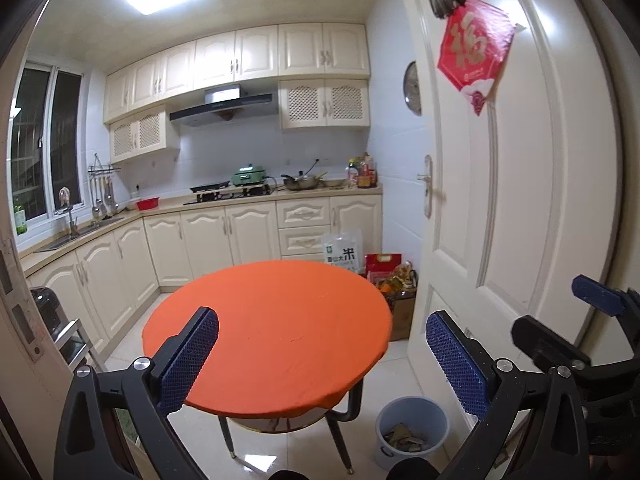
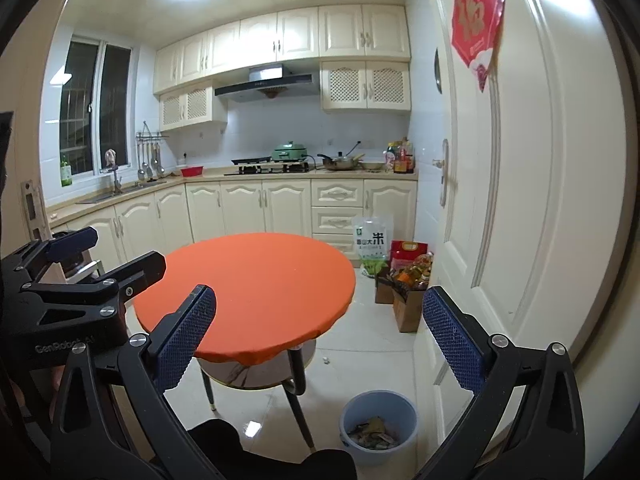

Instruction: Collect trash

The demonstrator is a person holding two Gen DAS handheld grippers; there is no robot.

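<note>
Both the left claw (image 1: 322, 354) and right claw (image 2: 320, 336) are being held wide apart, gripping nothing. Trash (image 2: 373, 435) is lying inside the blue bin (image 2: 378, 402) at 5 o'clock of the orange desk (image 2: 256, 276); a white scrap (image 2: 326, 359) on the floor is being shown only in the right view.

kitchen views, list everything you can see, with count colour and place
round table: 1, orange cloth, room centre
bin: 1, pale blue, floor right of table, paper scraps inside
scrap: 1, white, floor by table
rice bag: 1, white and green, against drawers
cardboard boxes: 2, brown, by door, holding bottles
red bag: 1, behind boxes
door: 1, white, right, red poster
wok: 1, metal, counter
left gripper: open, empty
right gripper: open, empty
</note>
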